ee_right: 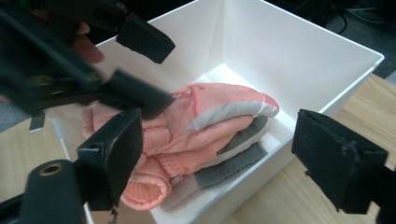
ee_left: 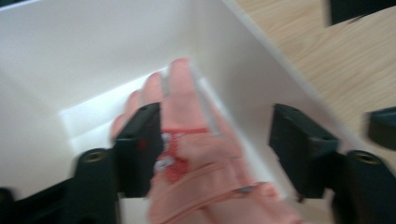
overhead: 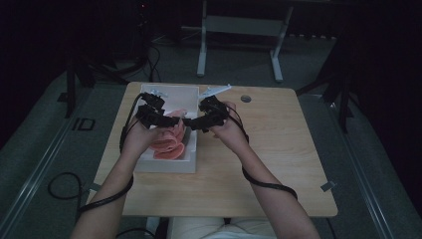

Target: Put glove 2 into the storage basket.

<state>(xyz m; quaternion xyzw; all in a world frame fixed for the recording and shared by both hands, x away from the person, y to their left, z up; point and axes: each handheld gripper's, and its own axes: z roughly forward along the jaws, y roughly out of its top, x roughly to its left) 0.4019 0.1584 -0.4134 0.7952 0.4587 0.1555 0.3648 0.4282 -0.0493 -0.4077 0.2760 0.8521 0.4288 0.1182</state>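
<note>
A white box point(overhead: 171, 91) stands on the left part of the wooden table point(overhead: 278, 149). Pink winter gloves point(overhead: 169, 140) with grey palms and straps lie piled inside it. My left gripper point(overhead: 174, 121) hangs over the box, open. In the left gripper view a pink glove point(ee_left: 187, 140) lies between the jaws, against the left one, above the box floor point(ee_left: 70, 56). My right gripper point(overhead: 192, 123) is at the box's right rim, open wide. Its view looks down on the gloves point(ee_right: 205, 116) in the box point(ee_right: 299, 51), its own fingertips point(ee_right: 219, 126) apart, the left gripper point(ee_right: 135, 70) at upper left.
A small grey round disc point(overhead: 246, 98) is set in the table top near the far edge. Bare wood stretches to the right of the box. A metal stand point(overhead: 201, 50) and cables point(overhead: 64, 186) are on the floor around the table.
</note>
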